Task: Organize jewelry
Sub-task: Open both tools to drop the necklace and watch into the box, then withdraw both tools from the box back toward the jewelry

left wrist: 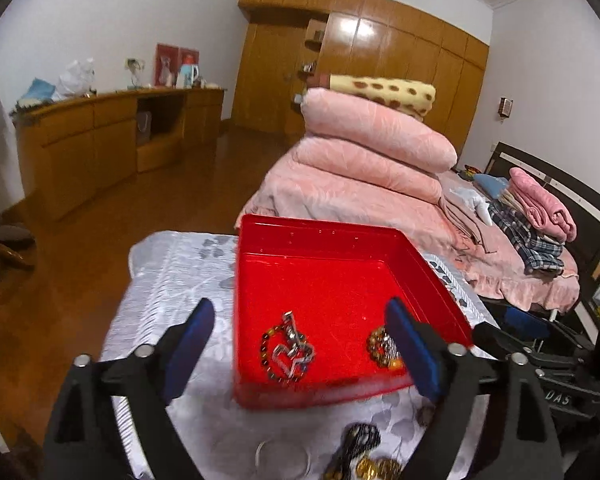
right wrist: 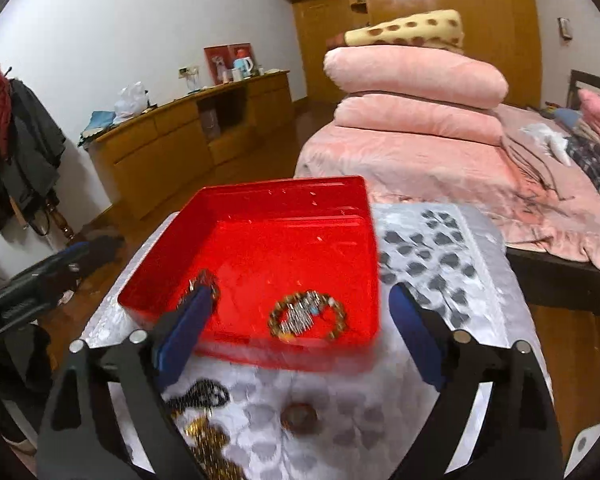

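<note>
A red plastic tray (left wrist: pixel 324 240) (right wrist: pixel 284 192) stands on a small table with a white patterned cloth (left wrist: pixel 172 276) (right wrist: pixel 440 248). In it lie a beaded bracelet with a silver chain (left wrist: pixel 286 346) (right wrist: pixel 204 280) and a brown beaded bracelet with a silver piece (left wrist: pixel 382 348) (right wrist: pixel 308 314). In front of the tray lie a black beaded piece (left wrist: pixel 360 438) (right wrist: pixel 204 394), gold beads (left wrist: pixel 380 468) (right wrist: pixel 212 444) and a dark ring (right wrist: pixel 300 418). My left gripper (left wrist: pixel 300 348) is open over the tray's near edge. My right gripper (right wrist: pixel 300 328) is open, also over the near edge.
A bed (left wrist: pixel 360 192) with stacked pink quilts (right wrist: pixel 412 92) stands behind the table. A wooden sideboard (left wrist: pixel 112 132) and wardrobe (left wrist: pixel 380 60) line the walls. Clothes hang on a rack (right wrist: pixel 16 132) at the left. A clear ring (left wrist: pixel 282 456) lies on the cloth.
</note>
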`<state>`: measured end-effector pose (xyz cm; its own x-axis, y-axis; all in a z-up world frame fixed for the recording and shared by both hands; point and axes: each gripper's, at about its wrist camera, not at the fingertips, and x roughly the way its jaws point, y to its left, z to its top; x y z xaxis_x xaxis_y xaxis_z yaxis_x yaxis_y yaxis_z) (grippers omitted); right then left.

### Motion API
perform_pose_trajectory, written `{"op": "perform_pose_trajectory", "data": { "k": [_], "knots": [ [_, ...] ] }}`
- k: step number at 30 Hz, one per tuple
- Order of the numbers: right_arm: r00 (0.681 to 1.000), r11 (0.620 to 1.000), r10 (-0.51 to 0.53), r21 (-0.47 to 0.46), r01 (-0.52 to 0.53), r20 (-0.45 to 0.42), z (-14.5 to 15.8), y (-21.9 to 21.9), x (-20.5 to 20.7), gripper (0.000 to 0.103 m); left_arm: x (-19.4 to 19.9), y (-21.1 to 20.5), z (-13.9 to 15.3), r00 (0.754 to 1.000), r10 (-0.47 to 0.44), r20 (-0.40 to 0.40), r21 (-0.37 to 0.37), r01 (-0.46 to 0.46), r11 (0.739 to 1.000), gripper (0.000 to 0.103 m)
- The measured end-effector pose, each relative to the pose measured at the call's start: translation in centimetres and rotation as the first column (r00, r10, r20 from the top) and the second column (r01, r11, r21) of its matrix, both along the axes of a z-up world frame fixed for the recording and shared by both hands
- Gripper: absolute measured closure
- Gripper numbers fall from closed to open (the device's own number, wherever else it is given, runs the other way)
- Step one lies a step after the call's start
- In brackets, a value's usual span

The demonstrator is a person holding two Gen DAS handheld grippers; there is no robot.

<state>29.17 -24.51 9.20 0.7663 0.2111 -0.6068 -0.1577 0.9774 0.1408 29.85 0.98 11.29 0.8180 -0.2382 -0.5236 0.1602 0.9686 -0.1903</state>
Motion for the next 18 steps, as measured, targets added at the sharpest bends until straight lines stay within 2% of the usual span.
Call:
{"op": "perform_pose_trajectory", "data": {
  "k": [2,5,12,18],
  "knots": [
    [1.000,1.000,-0.010,0.004,0.010,-0.008,-0.3,-0.4,-1.0,0.012,-1.8,0.2,-0.1,1.000,0.011,0.024,0.020,-0.011,1.000,0.008],
    [0.999,0.999,-0.031,0.005,0.032,-0.017,-0.9,-0.9,-3.3,0.008,-3.9,0.6,-0.5,0.999,0.030,0.042,0.039,-0.032,0.999,0.006],
    [0.991,0.994,-0.106,-0.019,0.105,-0.082,-3.2,-1.6,-7.5,0.007,-8.6,1.3,-2.7,1.000,0.007,-0.019,0.063,-0.006,0.998,0.006],
    [0.988,0.993,-0.110,-0.048,0.106,-0.110,-4.9,-1.3,-10.3,0.007,-12.8,0.9,-4.9,0.997,-0.012,-0.071,0.097,0.019,0.995,0.006]
  ]
}}
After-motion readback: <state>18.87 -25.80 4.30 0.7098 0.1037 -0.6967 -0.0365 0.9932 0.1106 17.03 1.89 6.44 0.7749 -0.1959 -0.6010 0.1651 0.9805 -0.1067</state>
